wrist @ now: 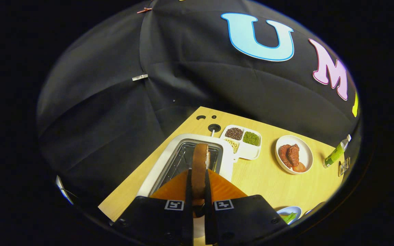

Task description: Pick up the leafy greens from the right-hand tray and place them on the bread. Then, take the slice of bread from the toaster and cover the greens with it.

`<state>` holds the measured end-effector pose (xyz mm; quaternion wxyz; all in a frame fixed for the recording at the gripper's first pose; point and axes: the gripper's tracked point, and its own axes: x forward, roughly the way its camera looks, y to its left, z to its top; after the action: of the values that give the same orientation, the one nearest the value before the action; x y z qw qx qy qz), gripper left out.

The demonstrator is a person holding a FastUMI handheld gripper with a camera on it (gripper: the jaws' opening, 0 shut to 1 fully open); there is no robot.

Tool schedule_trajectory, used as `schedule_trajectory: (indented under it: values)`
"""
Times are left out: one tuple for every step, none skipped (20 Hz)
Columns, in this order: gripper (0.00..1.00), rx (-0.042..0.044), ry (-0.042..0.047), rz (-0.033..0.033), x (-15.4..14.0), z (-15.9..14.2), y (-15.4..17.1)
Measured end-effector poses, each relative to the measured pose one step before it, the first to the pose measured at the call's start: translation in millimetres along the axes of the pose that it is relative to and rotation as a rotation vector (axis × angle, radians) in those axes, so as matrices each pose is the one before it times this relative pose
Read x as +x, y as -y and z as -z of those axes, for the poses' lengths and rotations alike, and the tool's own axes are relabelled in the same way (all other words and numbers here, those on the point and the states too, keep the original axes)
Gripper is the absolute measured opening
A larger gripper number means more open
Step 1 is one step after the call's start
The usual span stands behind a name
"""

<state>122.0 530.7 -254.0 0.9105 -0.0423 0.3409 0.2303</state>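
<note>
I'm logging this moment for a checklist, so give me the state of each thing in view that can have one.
gripper: shut on the bread slice.
bread slice: upright on edge, held over the toaster.
toaster: slot open below the slice.
divided tray: three compartments filled with grains and beans.
white plate: holds meat pieces.
green bottle: lying on the table, capped.
</note>
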Motion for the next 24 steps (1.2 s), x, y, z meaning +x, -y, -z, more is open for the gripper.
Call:
schedule_trajectory:
  values:
    - [0.17,0.00222,0.00943,-0.0039,-3.55,-4.75,1.8]
    - [0.16,0.00732,0.00993,-0.01089,-4.0,-3.89,-1.04]
    - [0.15,0.00128,0.01056,-0.0114,-3.52,-3.79,-1.0]
    - [0.15,-0.00111,0.00955,-0.00712,-4.12,-4.18,-0.14]
    - [0.15,-0.00272,0.01293,-0.00406,-6.08,-5.81,0.94]
    - [0.15,-0.00185,0.01544,-0.00288,-7.47,-6.12,0.89]
    - [0.15,-0.00239,0.01625,-0.00042,-4.59,-5.03,1.73]
    - [0.15,0.00125,0.01084,-0.00077,-6.06,-4.08,2.41]
    - [0.15,0.00923,0.01,-0.00326,-5.95,-3.87,3.01]
    - [0.15,0.00948,0.00857,0.00134,-4.98,-3.24,4.16]
    - [0.15,0.0081,0.01057,0.00048,-4.07,-4.51,4.58]
    - [0.15,0.01009,0.01324,0.00073,-8.94,-5.27,4.32]
    - [0.15,0.01073,0.01223,-0.00257,-3.92,-4.18,2.87]
    - [0.15,0.01109,0.01303,0.00201,-6.56,-5.41,4.02]
    - [0.15,0.00742,0.01197,0.00189,-5.19,-4.72,3.99]
    - [0.15,0.00651,0.00964,0.00173,-5.24,-4.13,5.85]
    - [0.14,0.00622,0.00541,-0.00194,-4.53,-1.35,2.36]
    - [0.14,0.00431,0.00244,0.00139,-5.24,-0.89,5.5]
    - [0.14,-0.001,0.00265,0.00679,-4.23,-0.82,6.84]
    - [0.15,-0.00097,0.00409,0.00721,-5.5,-1.12,7.73]
    - [0.15,0.00058,0.00207,0.00763,-5.14,1.36,7.92]
    - [0.15,0.00637,0.00273,0.00861,-5.41,1.74,8.73]
    - [0.14,0.00819,0.00057,0.00977,-4.88,3.83,9.56]
    - [0.15,0.01026,-0.00609,0.00915,-4.09,4.36,10.76]
